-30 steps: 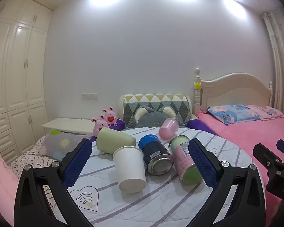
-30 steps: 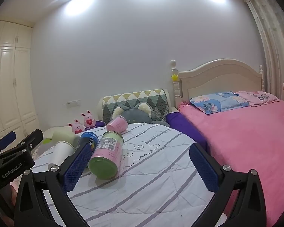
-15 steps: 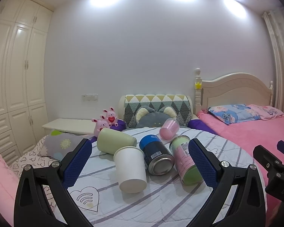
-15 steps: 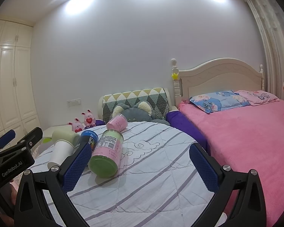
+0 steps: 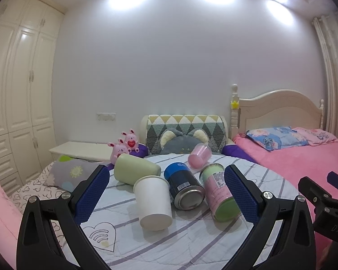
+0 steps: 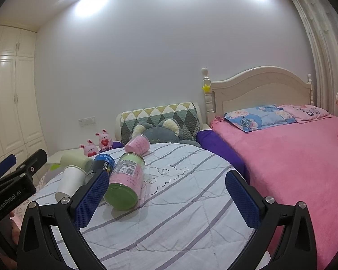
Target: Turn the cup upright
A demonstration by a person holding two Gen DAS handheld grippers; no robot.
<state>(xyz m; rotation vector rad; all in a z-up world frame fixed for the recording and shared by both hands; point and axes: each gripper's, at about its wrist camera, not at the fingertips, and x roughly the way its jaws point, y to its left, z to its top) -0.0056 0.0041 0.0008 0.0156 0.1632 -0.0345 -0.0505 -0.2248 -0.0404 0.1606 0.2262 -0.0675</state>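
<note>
Nearest to me, both claws hang in the air with nothing in them. The left claw (image 5: pixel 164 193) stands wide open, its blue pads framing the cluster of containers from short of them. The right claw (image 6: pixel 166 199) is just as wide open and empty, pointed more at the bare striped cover to the right of the cluster.

So this looks like the approach step: nothing is gripped and nothing has been turned yet.

Just beyond the left claw, on the round quilted surface (image 5: pixel 191 243), the white paper cup (image 5: pixel 154 201) lies tipped over, its closed base toward the claw and its mouth pointing away. It lies close against the blue can (image 5: pixel 184 189) on its right, and the pale green cup (image 5: pixel 135 172) lies on its side just behind it. The pink-and-green jar (image 5: pixel 218 194) lies further right, and the small pink cup (image 5: pixel 199 156) sits tilted at the far edge.

My guess is the white cup is the target, being centred between the left pads. The next move would call for easing forward, closing across its sidewall without nudging the can, then lifting and rotating it mouth-up.
</note>
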